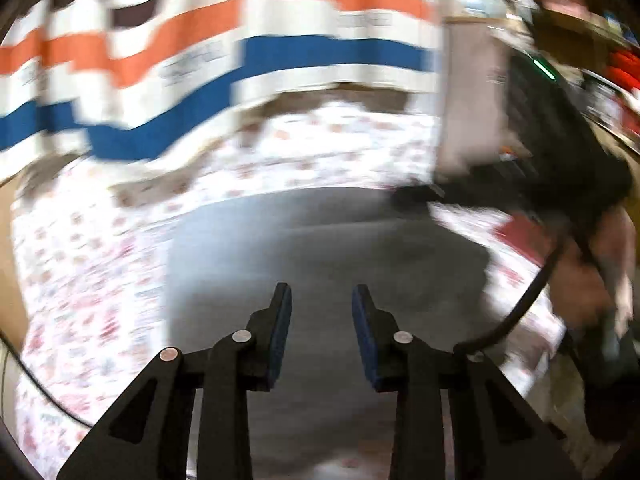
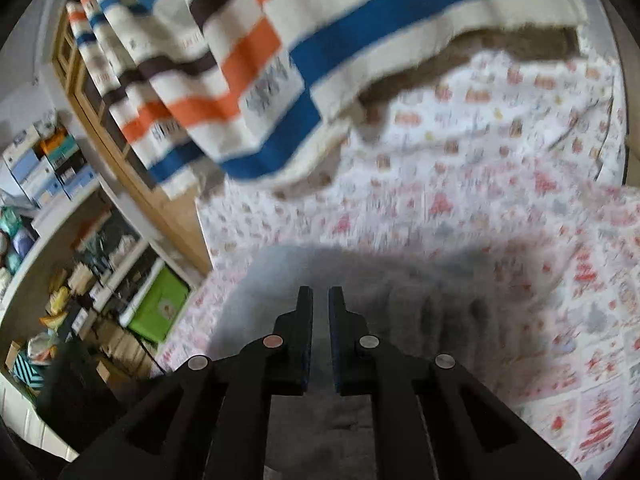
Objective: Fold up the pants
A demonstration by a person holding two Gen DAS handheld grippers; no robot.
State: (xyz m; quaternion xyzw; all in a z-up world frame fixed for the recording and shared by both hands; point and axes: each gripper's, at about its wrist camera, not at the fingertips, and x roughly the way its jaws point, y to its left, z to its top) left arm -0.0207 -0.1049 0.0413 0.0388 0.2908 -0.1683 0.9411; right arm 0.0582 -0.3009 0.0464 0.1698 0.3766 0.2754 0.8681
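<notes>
Grey pants [image 1: 320, 248] lie flat on a bed sheet [image 1: 92, 280] printed with small red and pink figures. In the left wrist view my left gripper [image 1: 321, 300] hovers over the near part of the pants, its blue pads a clear gap apart with nothing between them. My right gripper [image 2: 320, 294] is shut above the grey pants [image 2: 400, 300], near their ribbed waistband. Blur hides whether any cloth is pinched. From the left wrist view the right gripper [image 1: 416, 194] reaches the pants' far right edge, held by a hand [image 1: 592, 280].
A white blanket [image 2: 248, 80] with blue, orange and brown stripes hangs over the far side of the bed. A wooden frame [image 2: 132, 152], shelves of boxes and a green bin [image 2: 160, 308] stand to the left. A black cable [image 1: 520, 312] loops at the right.
</notes>
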